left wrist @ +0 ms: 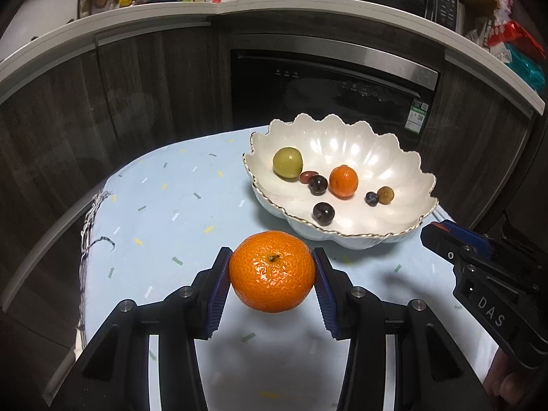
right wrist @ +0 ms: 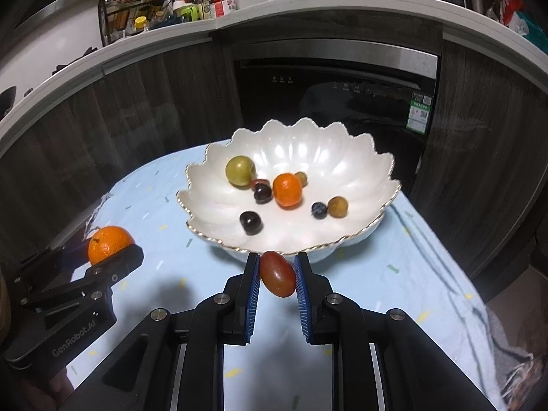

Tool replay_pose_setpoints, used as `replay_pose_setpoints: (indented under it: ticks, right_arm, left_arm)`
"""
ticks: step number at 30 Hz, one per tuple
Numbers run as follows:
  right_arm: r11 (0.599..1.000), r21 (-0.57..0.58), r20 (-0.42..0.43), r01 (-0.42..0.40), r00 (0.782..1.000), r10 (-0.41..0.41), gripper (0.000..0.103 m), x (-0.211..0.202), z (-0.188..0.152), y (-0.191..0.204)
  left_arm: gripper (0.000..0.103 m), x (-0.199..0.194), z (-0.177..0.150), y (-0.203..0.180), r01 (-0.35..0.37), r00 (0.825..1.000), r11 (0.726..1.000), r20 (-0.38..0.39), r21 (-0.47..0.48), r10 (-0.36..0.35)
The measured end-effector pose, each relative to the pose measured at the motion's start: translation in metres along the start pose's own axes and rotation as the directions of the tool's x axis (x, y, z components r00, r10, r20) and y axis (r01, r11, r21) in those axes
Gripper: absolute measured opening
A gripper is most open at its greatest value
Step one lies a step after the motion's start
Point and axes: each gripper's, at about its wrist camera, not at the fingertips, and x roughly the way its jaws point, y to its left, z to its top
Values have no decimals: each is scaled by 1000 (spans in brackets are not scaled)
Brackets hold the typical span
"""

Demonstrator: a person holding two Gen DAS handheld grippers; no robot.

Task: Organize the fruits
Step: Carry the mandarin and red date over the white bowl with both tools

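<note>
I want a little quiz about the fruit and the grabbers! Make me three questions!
1. True or false: the left gripper holds a big orange.
2. What does the right gripper hold? A) banana B) small red tomato C) spoon
3. Fill in: the green fruit sits inside the white ____.

Key: 1 true; 2 B; 3 bowl.

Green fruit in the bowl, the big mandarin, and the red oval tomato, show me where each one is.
green fruit (left wrist: 287, 162), left wrist view, middle of its skin.
big mandarin (left wrist: 272, 271), left wrist view, just below its stem.
red oval tomato (right wrist: 278, 274), right wrist view, centre of its body.
</note>
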Motion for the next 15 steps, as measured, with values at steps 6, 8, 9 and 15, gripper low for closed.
replay_pose_setpoints:
  ticks: [6, 8, 9, 15]
  right_arm:
    - [1000, -9, -2, -14, 1000, 14, 22, -1, 10, -13]
    - [1000, -15, -2, -18, 1000, 18, 22, -1, 13, -18]
    - [1000, -18, -2, -20, 1000, 20, 22, -2, 14, -19]
    - [999, -42, 18, -17, 1000, 18, 22, -2, 27, -33]
  left_arm:
    - [46, 0, 8, -13, -9, 1000, 1000, -14, -13, 8]
    - [46, 1, 12, -18, -3, 1000, 1000, -16, -20, 3]
    - [46, 2, 13, -20, -4, 1000, 1000, -17, -20, 3]
    - [46, 11, 26, -37, 2, 1000, 1000, -29, -15, -3]
